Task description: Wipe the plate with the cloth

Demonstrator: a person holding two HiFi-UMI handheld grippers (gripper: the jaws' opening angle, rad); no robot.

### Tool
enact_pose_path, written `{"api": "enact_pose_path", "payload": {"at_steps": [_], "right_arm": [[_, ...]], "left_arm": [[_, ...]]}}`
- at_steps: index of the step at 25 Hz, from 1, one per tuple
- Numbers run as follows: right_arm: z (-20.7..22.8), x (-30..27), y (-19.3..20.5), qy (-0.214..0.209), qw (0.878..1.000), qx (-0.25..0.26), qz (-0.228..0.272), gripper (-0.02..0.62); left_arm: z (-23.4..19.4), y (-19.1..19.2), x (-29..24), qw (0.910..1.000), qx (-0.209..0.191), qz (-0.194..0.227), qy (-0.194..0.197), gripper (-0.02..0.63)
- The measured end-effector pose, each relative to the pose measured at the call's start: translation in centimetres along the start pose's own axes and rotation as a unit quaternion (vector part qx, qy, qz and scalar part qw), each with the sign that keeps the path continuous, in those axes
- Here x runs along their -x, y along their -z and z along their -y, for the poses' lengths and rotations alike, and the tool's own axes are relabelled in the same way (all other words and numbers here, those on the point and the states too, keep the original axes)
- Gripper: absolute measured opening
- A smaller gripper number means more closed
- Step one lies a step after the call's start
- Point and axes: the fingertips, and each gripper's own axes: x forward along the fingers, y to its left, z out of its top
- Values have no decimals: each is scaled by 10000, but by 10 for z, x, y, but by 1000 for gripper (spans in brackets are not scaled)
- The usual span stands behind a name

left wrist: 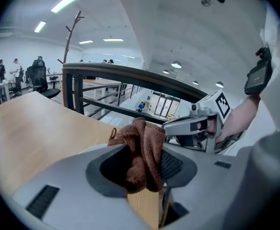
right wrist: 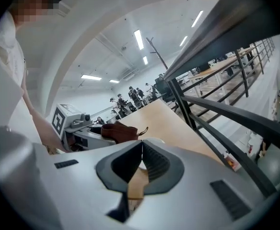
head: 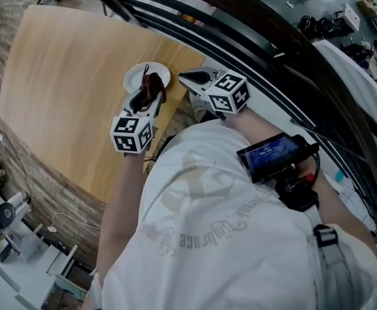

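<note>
plenty of bare wood on the counter [head: 59, 95] toward 9 and 7 o'clock of the plate [head: 132, 77]. far less toward 3 o'clock, with the counter's edge just beside the plate there. past that edge, a dark metal railing [head: 253, 44] of curved bars, sweeping from 11 o'clock down to 4 o'clock in the head view.

pale, smooth, flat wood grain for the counter. small, round and white for the plate, set near the counter's 3 o'clock edge. brown, knitted-looking and bunched for the cloth [left wrist: 142, 152], with a small loop at one corner.

left gripper [head: 152, 97]: pinching the cloth, with folds spilling out above the jaws, over the plate's 5 o'clock part. no telling whether cloth and plate touch. right gripper [right wrist: 141, 144]: pressed together at the tips with nothing between, hovering at 3 o'clock of the plate by the counter's edge, near the left gripper but apart from it. grey moulded shells and black ribbed pads on both, with a white cube of black square markers behind each.

around these, a white shirt [head: 227, 231] filling the lower head view, and a black device [head: 270, 152] with a blue screen on the right forearm. a brick-patterned surface [head: 27, 173] at 8 o'clock beside the counter. far off in the gripper views, ceiling strip lights [left wrist: 65, 1] and standing people [right wrist: 135, 97].
</note>
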Motion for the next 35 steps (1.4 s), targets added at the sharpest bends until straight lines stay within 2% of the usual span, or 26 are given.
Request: {"api": "enact_pose_path", "payload": {"at_steps": [4,8,12,17,23,35], "right_arm": [[0,-16,3,-267,9992,277,-48,14],[-42,-26,4,-490,9968,617,121,14],[-80,-31,-25,-619,9940,866,259,14],[-98,-37,-41,-750,9921,960,312,14],[-116,-35,-15,-871,9905,1056,94,14],[-117,-38,-8,-784,9918,997,148,14]], "left_arm": [[-13,17,15,9982,312,374,-348,170],[-22,50,73,9924,476,807,-799,170],[-39,63,130,9834,717,1166,-1191,170],[-63,77,161,9734,992,1385,-1529,170],[-62,91,174,9705,1087,1462,-1576,170],[-56,83,162,9796,806,1337,-1264,170]]}}
